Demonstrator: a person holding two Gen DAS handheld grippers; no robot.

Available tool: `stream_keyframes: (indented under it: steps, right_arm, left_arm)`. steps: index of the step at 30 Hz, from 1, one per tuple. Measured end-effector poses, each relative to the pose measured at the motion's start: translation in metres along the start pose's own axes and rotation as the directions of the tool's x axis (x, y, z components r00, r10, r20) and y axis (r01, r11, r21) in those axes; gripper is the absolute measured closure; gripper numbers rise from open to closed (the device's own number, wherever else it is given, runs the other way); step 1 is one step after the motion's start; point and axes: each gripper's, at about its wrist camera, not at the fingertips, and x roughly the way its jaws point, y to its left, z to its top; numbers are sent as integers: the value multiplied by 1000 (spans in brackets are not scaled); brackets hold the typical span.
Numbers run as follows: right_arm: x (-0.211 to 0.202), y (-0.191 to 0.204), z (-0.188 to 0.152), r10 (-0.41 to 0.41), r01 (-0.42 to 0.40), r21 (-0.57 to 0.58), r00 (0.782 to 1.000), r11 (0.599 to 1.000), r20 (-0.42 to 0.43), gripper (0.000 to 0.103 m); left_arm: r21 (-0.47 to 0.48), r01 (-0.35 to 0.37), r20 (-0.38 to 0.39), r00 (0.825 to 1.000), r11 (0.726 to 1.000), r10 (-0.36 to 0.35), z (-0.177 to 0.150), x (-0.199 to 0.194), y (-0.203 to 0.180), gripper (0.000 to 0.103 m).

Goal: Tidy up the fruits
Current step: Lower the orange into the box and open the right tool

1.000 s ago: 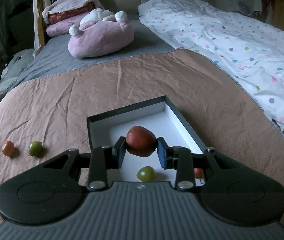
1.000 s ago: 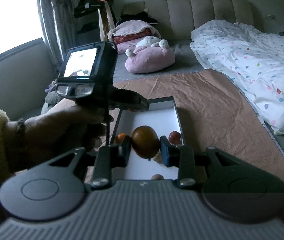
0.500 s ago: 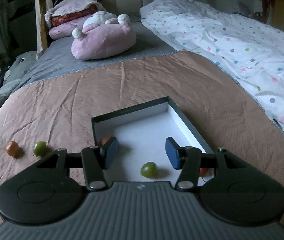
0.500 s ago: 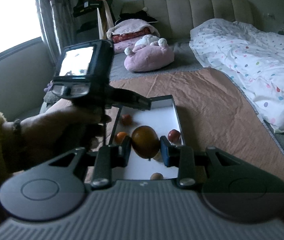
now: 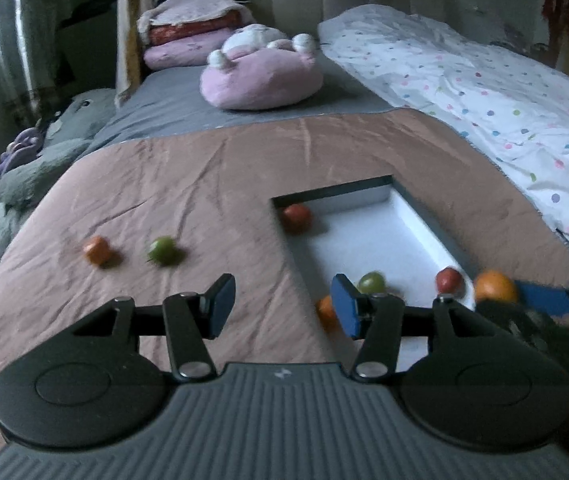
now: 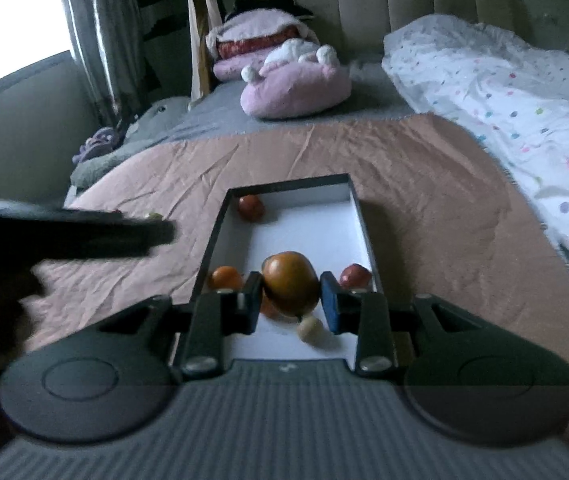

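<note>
The left tool [image 5: 282, 307] hangs over the pink-brown blanket [image 5: 188, 184] just outside the long left edge of the shallow white-lined box [image 5: 416, 216], its blue pads spread well apart with nothing between them; only bare cloth shows in the gap. Its right pad sits in front of the box's near left corner, where an orange fruit [image 5: 325, 309] and a green fruit [image 5: 371, 282] lie close behind it, though contact cannot be told. The right tool [image 6: 290, 299] is pressed onto a large brownish-orange fruit [image 6: 290, 284], a pad against each side, and holds it above the near half of the box. Under and around that fruit, on the white floor of the box, lie a small orange fruit [image 6: 225, 278] by the left wall, a red fruit [image 6: 355, 275] by the right wall, and a pale round fruit [image 6: 310, 330] near the front edge. A red fruit [image 6: 251, 207] rests alone in the far left corner of the box. On the blanket well to the left of the box, toward the left edge of the bed, an orange fruit [image 5: 97, 249] and a green fruit [image 5: 162, 249] lie side by side, apart from each other. The picture is blurred, so finer detail of the fruits cannot be made out.
</note>
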Motion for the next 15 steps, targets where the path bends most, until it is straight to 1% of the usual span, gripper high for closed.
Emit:
stream_keyframes:
  steps: [6, 12, 15]
  right_arm:
    - [44, -1, 3, -44, 45, 16, 996, 999, -72, 68]
    - [64, 4, 3, -96, 95, -14, 992, 995, -87, 68]
    - [68, 7, 5, -130, 130, -13, 988, 991, -86, 68]
  left_arm:
    - [-16, -37, 2, 999, 999, 37, -19, -24, 34, 44]
    - [-57, -72, 18, 997, 996, 73, -23, -37, 65, 43]
    - [-76, -84, 25, 996, 993, 87, -23, -40, 75, 38]
